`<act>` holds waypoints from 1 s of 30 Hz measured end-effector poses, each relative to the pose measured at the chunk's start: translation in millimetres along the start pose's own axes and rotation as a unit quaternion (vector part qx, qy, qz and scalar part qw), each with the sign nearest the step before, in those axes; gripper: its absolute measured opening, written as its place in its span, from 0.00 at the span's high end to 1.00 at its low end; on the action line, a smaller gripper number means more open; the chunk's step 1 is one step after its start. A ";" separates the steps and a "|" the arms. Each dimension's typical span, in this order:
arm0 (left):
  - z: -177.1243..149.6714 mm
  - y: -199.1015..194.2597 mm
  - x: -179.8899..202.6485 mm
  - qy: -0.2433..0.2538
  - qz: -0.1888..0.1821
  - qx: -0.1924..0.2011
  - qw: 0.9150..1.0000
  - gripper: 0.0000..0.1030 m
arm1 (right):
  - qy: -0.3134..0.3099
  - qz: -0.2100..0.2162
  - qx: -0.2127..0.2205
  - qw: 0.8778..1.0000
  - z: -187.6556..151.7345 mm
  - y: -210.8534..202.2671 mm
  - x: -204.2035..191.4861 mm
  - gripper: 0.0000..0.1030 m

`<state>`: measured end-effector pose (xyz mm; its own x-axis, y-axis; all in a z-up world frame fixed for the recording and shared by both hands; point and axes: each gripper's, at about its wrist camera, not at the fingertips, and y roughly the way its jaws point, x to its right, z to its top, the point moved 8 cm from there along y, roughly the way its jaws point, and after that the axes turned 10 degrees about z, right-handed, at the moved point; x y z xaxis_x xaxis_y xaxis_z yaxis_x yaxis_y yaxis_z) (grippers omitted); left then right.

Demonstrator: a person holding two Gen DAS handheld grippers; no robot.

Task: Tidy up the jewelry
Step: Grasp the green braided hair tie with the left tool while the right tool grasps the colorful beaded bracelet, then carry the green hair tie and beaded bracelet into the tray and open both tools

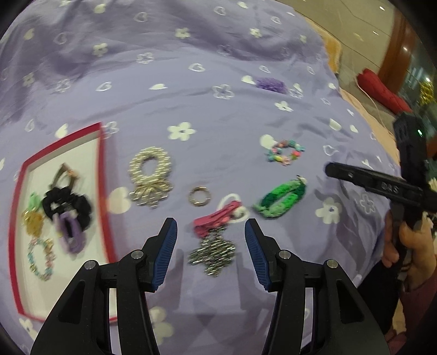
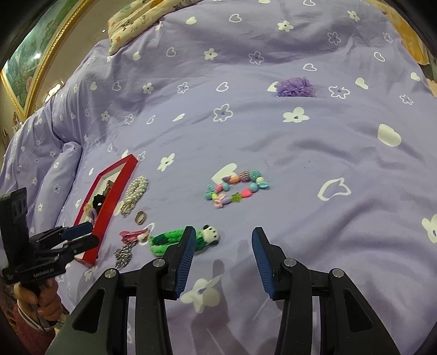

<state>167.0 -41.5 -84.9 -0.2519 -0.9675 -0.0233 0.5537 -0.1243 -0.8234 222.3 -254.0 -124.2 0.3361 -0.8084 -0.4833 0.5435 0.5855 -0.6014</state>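
My left gripper [image 1: 210, 229] stands open just above a pink hair clip [image 1: 215, 221] and a silver rhinestone piece [image 1: 213, 254], touching neither. To the left, a red-rimmed box [image 1: 101, 174] holds a black scrunchie [image 1: 67, 204], a purple clip [image 1: 71, 232] and a beaded bracelet [image 1: 41, 259]. On the bedspread lie a pearl band [image 1: 151, 166], a metal ring [image 1: 199, 196], a green plush clip [image 1: 281, 200] and a colourful bead bracelet [image 1: 285, 151]. My right gripper [image 2: 224, 233] is open and empty. Its left finger hides part of the green plush clip [image 2: 174, 237].
Everything lies on a purple bedspread [image 2: 273, 136] printed with white flowers and hearts. A purple pom flower [image 2: 295, 86] sits farther back. A patterned pillow [image 2: 136, 21] is at the far left. A person's hand [image 1: 415, 240] holds the right gripper. A red object [image 1: 379, 87] lies on the floor.
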 end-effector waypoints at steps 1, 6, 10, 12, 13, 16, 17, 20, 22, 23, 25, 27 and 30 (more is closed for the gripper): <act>1.5 3.1 6.5 0.007 -0.004 -0.002 1.000 0.51 | 0.001 -0.002 -0.001 1.000 2.0 1.5 3.0 0.57; 7.2 16.3 36.3 0.040 -0.031 -0.009 0.999 0.50 | 0.000 -0.007 -0.009 1.000 12.7 13.4 15.3 0.57; 13.5 29.8 63.6 0.073 -0.053 -0.013 0.996 0.45 | -0.003 -0.013 -0.022 1.000 21.5 28.7 24.7 0.56; 17.2 36.5 74.5 0.088 -0.056 -0.015 0.994 0.44 | -0.003 -0.015 -0.026 1.000 25.8 35.0 28.7 0.56; 18.9 40.6 80.4 0.096 -0.059 -0.016 0.993 0.43 | -0.003 -0.017 -0.028 0.999 28.3 38.5 30.7 0.56; 22.7 56.3 94.9 0.118 -0.057 -0.025 0.991 0.43 | -0.010 -0.022 -0.035 0.999 34.5 49.8 35.2 0.56; 22.4 59.8 98.4 0.125 -0.058 -0.027 0.990 0.43 | -0.014 -0.024 -0.037 0.999 35.8 53.4 35.9 0.56; 18.5 70.9 106.7 0.139 -0.059 -0.036 0.988 0.57 | -0.032 -0.034 -0.039 0.998 36.8 59.8 35.2 0.57; 17.6 68.9 110.1 0.141 -0.068 -0.029 0.987 0.76 | -0.042 -0.045 -0.040 0.997 36.4 61.8 35.4 0.60; 17.2 67.9 110.3 0.141 -0.072 -0.030 0.987 0.79 | -0.049 -0.057 -0.041 0.996 36.3 62.2 35.9 0.65; 18.4 65.6 107.7 0.135 -0.072 -0.028 0.988 0.82 | -0.054 -0.069 -0.042 0.995 36.6 62.7 37.2 0.85; 19.8 60.2 102.8 0.126 -0.071 -0.022 0.989 0.83 | -0.053 -0.065 -0.039 0.996 36.8 60.3 36.1 0.85; 23.3 44.7 90.9 0.101 -0.076 -0.009 0.992 0.83 | -0.045 -0.050 -0.028 0.997 38.3 54.7 30.8 0.86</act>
<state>187.3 -140.2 -110.6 -0.4869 -0.8734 -0.0101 0.4825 -0.2593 -0.8366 291.8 -249.2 -147.7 0.3512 -0.8640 -0.3608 0.5345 0.5014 -0.6804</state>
